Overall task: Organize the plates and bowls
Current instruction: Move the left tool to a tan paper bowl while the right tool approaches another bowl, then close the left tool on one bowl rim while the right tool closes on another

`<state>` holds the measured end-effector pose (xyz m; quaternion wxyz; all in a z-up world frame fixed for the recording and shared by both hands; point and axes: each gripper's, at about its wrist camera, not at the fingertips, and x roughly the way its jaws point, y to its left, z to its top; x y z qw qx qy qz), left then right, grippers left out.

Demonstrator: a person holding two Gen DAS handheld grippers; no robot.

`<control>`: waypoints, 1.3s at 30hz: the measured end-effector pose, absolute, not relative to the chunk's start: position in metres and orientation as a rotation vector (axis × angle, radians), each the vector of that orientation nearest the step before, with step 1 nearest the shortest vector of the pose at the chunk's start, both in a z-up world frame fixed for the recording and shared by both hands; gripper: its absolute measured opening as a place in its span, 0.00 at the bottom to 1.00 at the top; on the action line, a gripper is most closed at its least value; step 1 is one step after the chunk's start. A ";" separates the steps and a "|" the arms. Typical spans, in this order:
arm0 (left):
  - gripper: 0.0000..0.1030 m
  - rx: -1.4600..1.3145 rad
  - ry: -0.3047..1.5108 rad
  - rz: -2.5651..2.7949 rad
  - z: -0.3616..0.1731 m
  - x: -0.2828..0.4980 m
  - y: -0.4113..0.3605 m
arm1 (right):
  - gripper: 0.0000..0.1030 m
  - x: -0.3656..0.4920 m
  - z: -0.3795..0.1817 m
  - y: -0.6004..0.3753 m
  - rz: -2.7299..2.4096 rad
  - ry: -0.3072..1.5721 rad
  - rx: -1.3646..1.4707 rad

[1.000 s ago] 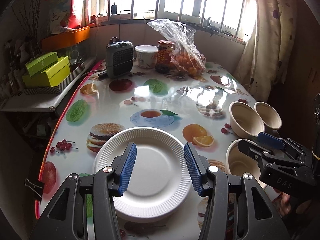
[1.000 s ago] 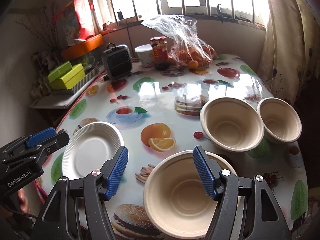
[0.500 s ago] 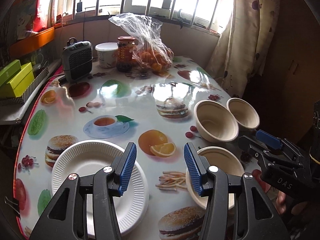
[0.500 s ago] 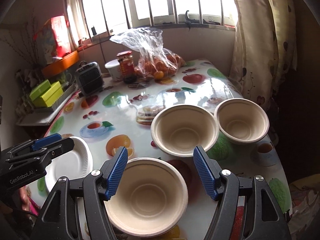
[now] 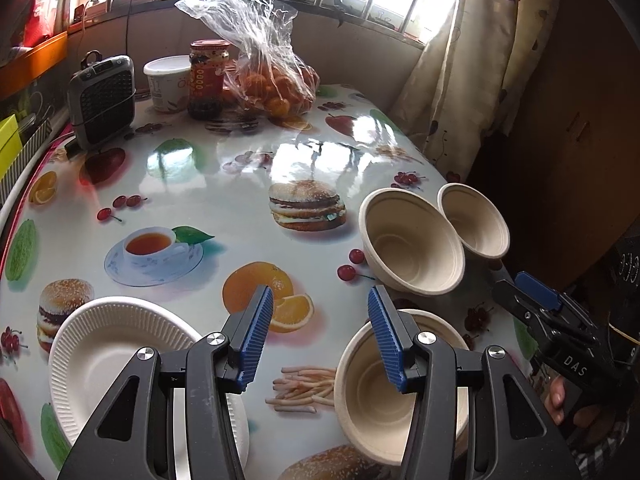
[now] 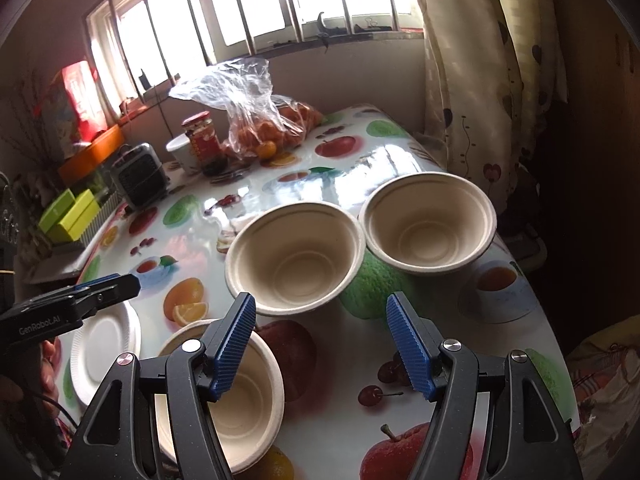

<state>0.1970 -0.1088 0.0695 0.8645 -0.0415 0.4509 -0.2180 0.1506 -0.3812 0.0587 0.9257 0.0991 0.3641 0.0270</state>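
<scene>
Both tongs, left and right, are hanging released, having swung rightward off the plate. Only the right view is showing a teacup print.

**Black grippers, blue pads**

Both grippers are black plastic frames with triangular cut-outs and silver screws at the pivots. The left gripper has ribbed blue pads, and so does the right gripper. Their sides carry white lettering, "GenRobot.AI" on the left one, "DAS" on the right.
</scene>
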 end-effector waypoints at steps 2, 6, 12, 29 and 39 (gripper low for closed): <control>0.49 -0.092 0.966 -0.462 0.065 0.203 -0.113 | 0.66 0.152 0.054 -0.385 0.059 0.756 0.197; 0.49 -0.085 0.971 -0.476 0.064 0.213 -0.124 | 0.67 0.160 0.047 -0.394 0.052 0.765 0.229; 0.49 -0.079 0.985 -0.509 0.064 0.237 -0.143 | 0.67 0.173 0.043 -0.399 0.070 0.763 0.249; 0.44 -0.097 1.087 -0.556 0.037 0.279 -0.169 | 0.41 0.205 0.027 -0.400 0.101 0.802 0.271; 0.31 -0.097 1.099 -0.574 0.032 0.286 -0.176 | 0.26 0.211 0.022 -0.401 0.096 0.806 0.288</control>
